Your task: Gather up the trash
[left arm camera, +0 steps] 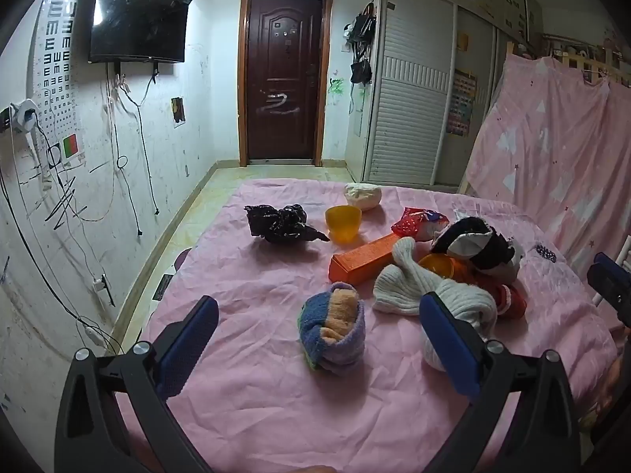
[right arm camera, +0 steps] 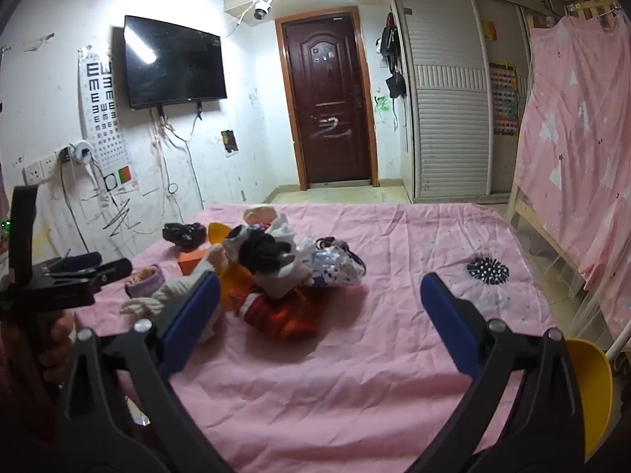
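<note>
The bed with the wrinkled pink sheet carries every item. A heap of clothing sits right of centre: a white ribbed knit garment, a black-and-white fabric piece above it, and a red-orange garment at the near edge. A long orange cardboard box lies touching the white knit. A rolled blue, purple and tan sock bundle stands apart, in front of the box. The trash lies toward the far side: a crumpled black plastic bag left of a yellow plastic cup, a red snack wrapper beside the heap, and a crumpled white paper wad near the far edge. The left gripper hovers above the sheet, fingers spread wide, holding nothing. The right gripper hovers likewise, fingers spread and empty, near the red-orange garment.
</note>
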Demonstrator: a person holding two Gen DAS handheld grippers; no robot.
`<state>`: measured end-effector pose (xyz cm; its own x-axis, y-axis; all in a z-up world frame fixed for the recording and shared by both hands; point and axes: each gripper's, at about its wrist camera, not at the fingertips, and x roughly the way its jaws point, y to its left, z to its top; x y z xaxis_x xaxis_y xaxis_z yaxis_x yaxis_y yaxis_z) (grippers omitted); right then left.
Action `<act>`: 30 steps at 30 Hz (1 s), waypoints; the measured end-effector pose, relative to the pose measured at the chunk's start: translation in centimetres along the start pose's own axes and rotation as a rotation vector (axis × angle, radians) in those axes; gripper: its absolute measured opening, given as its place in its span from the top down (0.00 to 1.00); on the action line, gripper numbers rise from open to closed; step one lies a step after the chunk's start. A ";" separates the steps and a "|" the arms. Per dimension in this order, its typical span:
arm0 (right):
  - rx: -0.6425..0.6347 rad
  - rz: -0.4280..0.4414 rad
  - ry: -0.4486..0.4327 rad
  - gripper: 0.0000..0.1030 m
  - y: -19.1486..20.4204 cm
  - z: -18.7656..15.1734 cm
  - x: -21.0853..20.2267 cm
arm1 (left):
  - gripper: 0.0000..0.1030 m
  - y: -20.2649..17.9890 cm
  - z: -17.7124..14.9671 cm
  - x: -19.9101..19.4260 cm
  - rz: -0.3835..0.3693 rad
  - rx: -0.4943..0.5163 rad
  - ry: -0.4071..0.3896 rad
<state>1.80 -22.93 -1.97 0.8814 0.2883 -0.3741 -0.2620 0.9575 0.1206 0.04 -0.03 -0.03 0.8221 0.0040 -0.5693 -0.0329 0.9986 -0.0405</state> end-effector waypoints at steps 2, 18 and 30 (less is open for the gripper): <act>-0.004 0.001 0.000 0.05 0.1 0.0 0.0 | 0.08 0.0 0.0 0.0 -0.003 -0.005 0.001; -0.013 -0.001 0.006 0.05 0.2 -0.1 -0.3 | 0.08 -0.1 -0.4 -0.4 -0.012 -0.005 -0.005; -0.014 -0.003 0.008 0.05 0.3 -0.1 -0.1 | 0.08 -0.3 -0.1 -0.3 -0.012 0.007 -0.003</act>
<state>1.58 -22.71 -1.94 0.8789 0.2855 -0.3822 -0.2649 0.9583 0.1068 -0.24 -0.34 0.02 0.8239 -0.0083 -0.5666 -0.0190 0.9989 -0.0422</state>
